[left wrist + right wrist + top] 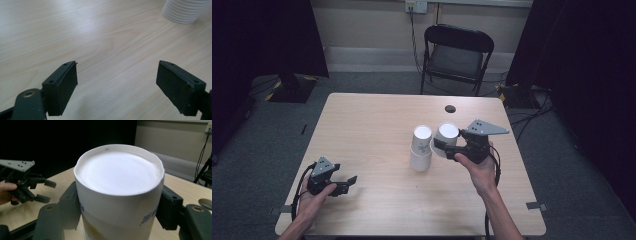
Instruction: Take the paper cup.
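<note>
Blue print on gripped cup (119, 195) shows from right hand-held gripper (451, 148).

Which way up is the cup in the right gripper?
Upside down: the white paper cup's closed base faces up between the right gripper's fingers.

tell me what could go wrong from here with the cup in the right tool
1. The right tool is shut on an upside-down paper cup, held tilted right beside the cup stack. A small sideways drift could knock the stack over.
2. The jaws press the cup's thin wall from both sides, so more squeeze may dent it.
3. The left tool rests open near the table's left edge, too far away to steady the stack.
</note>
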Tool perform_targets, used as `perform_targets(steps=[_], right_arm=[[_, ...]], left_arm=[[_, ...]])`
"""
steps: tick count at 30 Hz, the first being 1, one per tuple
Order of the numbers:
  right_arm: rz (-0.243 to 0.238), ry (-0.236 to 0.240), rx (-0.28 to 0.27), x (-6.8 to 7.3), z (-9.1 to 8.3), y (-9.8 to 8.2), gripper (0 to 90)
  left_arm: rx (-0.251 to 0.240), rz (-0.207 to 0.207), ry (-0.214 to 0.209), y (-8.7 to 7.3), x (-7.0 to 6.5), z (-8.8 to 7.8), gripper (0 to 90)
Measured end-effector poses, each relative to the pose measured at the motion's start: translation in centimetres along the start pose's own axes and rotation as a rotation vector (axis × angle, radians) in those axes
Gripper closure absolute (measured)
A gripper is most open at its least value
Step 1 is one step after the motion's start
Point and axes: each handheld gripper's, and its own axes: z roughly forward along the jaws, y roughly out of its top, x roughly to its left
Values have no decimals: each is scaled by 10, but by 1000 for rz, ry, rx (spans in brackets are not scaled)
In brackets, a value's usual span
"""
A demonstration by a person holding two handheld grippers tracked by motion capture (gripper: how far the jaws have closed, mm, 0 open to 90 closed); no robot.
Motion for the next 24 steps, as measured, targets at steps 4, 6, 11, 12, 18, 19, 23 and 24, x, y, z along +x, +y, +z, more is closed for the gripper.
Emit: perform_targets(steps=[4,6,11,12,18,19,23,24], right_arm=[[6,21,23,6,-2,-11,334],[10,31,28,10,-2,-16,335],[20,63,33,17,-1,-24,340],[32,79,39,21,-1,-26,343],[48,115,35,29,-2,-29,346],[53,121,30,31,-2,-29,347],[64,150,29,37,4,-32,348],[65,157,36,39,7,-33,348]], left_arm=[[-27,51,-34,8,-12,-1,171],[-31,63,-52,11,-15,-1,171],[-45,116,-111,23,-37,4,198],[-54,127,-147,30,-45,8,197],[-88,175,-186,50,-66,12,203],[-104,168,-195,54,-70,13,211],[-125,158,-256,65,-84,21,248],[-127,162,-265,66,-88,23,251]])
